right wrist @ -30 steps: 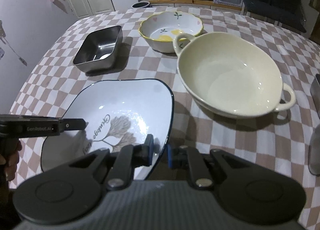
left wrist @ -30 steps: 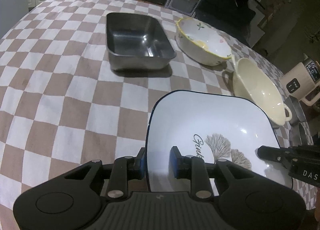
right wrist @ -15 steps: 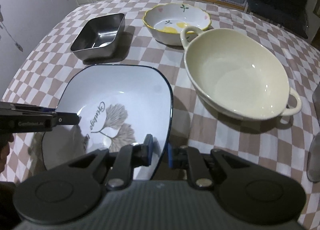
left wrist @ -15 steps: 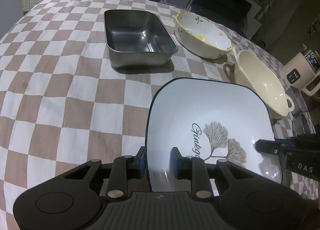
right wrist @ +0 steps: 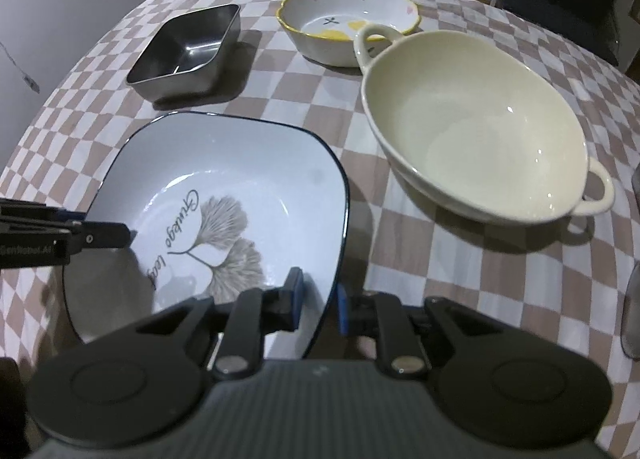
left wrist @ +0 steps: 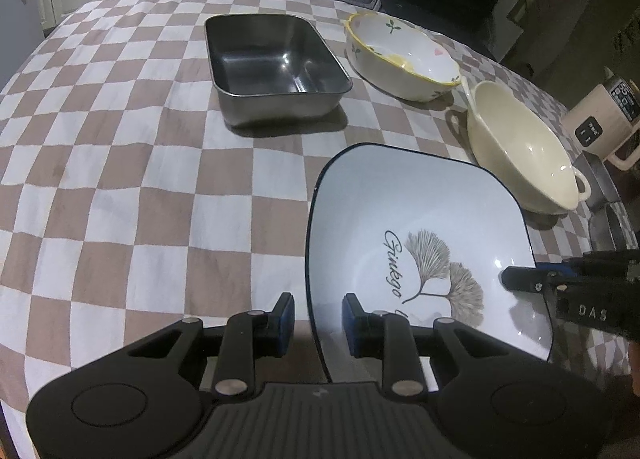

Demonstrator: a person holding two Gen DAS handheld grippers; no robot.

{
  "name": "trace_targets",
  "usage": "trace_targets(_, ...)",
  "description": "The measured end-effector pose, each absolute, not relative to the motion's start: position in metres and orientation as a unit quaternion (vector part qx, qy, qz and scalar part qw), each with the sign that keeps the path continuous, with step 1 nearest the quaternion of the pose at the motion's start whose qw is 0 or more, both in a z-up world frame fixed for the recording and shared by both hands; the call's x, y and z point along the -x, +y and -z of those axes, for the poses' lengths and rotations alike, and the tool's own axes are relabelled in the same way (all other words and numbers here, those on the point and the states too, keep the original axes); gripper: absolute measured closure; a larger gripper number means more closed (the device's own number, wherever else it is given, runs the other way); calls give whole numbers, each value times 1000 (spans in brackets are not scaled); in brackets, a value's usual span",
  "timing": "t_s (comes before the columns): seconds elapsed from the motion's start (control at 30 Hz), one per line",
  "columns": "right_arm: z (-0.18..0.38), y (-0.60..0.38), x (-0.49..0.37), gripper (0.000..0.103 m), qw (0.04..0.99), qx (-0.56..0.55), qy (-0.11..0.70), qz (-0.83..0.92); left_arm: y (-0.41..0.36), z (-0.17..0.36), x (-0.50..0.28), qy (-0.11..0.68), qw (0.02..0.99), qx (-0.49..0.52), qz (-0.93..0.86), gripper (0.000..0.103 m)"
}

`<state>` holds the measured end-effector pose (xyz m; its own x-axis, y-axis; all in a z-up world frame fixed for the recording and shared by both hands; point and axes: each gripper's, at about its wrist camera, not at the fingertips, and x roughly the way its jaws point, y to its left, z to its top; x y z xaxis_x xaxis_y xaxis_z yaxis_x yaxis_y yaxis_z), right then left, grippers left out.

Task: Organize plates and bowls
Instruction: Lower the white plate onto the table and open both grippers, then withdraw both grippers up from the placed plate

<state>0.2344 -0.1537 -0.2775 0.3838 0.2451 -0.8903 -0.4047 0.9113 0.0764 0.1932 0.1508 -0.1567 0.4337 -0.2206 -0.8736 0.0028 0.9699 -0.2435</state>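
A white square plate (left wrist: 420, 219) with a dark rim and a ginkgo print lies low over the checkered tablecloth, between both grippers. My left gripper (left wrist: 319, 317) straddles its near-left rim, with a gap showing on each side of the rim. My right gripper (right wrist: 319, 299) straddles the opposite rim of the plate (right wrist: 240, 163). Its jaws are opening, and the outer pad still sits against the rim. A cream two-handled bowl (right wrist: 480, 139), a floral bowl (right wrist: 344, 19) with a yellow edge and a steel tray (right wrist: 188, 47) stand beyond.
The checkered tablecloth (left wrist: 120, 179) stretches bare to the left of the plate. A beige appliance (left wrist: 600, 119) stands past the table's right side. Grey metal ware (right wrist: 634, 311) shows at the right edge. Cabinets and a sign line the far wall.
The plate's rim has slid away from the left gripper's outer pad, leaving a gap. The plate now lies flatter in both views. The bowls and the tray have not moved.
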Motion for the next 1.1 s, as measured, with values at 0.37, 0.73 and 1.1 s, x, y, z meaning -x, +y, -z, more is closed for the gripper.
trace_targets(0.37, 279, -161, -231, 79, 831, 41, 519, -194, 147, 154, -193, 536, 837, 91, 57, 74)
trace_targets(0.73, 271, -161, -215, 47, 834, 41, 506, -216, 148, 148, -184, 543, 836, 73, 30, 45)
trace_targets(1.1, 248, -184, -203, 0, 858, 23, 457, -233, 142, 128, -178, 515, 855, 61, 10, 5)
